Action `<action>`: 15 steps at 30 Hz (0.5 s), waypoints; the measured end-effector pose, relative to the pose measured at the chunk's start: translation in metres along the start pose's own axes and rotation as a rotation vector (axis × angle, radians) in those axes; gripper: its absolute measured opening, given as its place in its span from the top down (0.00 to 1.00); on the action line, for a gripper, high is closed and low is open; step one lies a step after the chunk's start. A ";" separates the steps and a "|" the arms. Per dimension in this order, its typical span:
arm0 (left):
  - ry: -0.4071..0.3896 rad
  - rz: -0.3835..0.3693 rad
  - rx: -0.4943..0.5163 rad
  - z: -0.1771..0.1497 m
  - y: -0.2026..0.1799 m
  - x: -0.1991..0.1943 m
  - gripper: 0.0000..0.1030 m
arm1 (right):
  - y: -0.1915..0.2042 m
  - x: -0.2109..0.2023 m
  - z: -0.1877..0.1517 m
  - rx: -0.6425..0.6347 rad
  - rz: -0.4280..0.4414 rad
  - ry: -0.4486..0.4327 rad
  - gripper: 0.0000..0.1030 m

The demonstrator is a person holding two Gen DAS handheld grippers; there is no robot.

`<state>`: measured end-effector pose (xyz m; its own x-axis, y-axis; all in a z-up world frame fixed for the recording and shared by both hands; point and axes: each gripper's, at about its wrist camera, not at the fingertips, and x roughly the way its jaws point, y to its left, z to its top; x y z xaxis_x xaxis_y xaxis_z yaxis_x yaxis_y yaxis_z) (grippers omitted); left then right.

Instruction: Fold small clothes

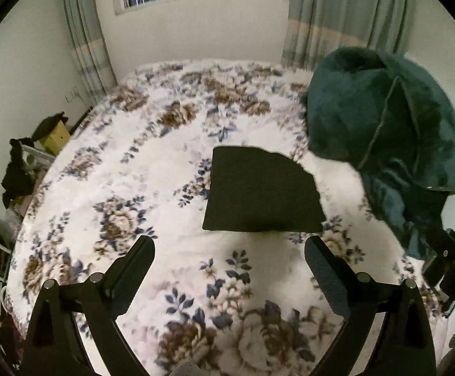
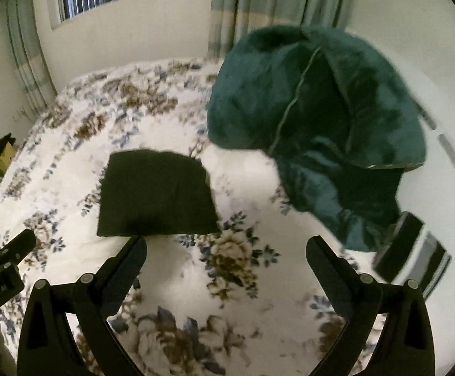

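Observation:
A black garment (image 1: 261, 191), folded into a flat rectangle, lies in the middle of the floral bed (image 1: 127, 163). In the right wrist view the same black garment (image 2: 157, 194) lies left of centre. My left gripper (image 1: 230, 246) hovers above the bed just short of the garment's near edge, jaws wide open with nothing between them. My right gripper (image 2: 227, 246) is also open and holds nothing, its left finger (image 2: 127, 266) just short of the garment's near edge. Both grippers point down at the bed from well above it.
A bulky teal plush pile (image 1: 384, 131), cushions or bedding, sits on the bed's right side (image 2: 321, 125). A dark striped item (image 2: 409, 247) lies below it. A yellow box (image 1: 53, 134) and dark clutter stand off the bed's left edge. A window and curtains are behind.

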<state>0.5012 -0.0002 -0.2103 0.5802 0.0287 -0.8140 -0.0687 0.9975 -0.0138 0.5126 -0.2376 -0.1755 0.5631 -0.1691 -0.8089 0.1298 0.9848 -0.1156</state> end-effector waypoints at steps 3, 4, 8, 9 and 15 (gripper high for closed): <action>-0.028 -0.002 -0.009 -0.004 -0.001 -0.050 0.05 | -0.014 -0.066 -0.007 0.009 0.006 -0.040 0.00; -0.040 -0.004 -0.008 -0.006 -0.002 -0.068 0.05 | -0.018 -0.087 -0.010 0.009 0.009 -0.054 0.00; -0.092 -0.013 0.000 -0.013 -0.006 -0.130 0.05 | -0.031 -0.165 -0.022 -0.003 0.022 -0.106 0.00; -0.104 -0.013 0.001 -0.015 -0.007 -0.144 0.05 | -0.033 -0.185 -0.026 -0.009 0.023 -0.124 0.00; -0.178 -0.002 -0.001 -0.034 -0.009 -0.210 0.05 | -0.048 -0.283 -0.045 -0.024 0.031 -0.226 0.00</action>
<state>0.3526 -0.0179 -0.0588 0.7147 0.0373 -0.6984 -0.0682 0.9975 -0.0165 0.3100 -0.2357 0.0327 0.7357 -0.1404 -0.6626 0.0916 0.9899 -0.1081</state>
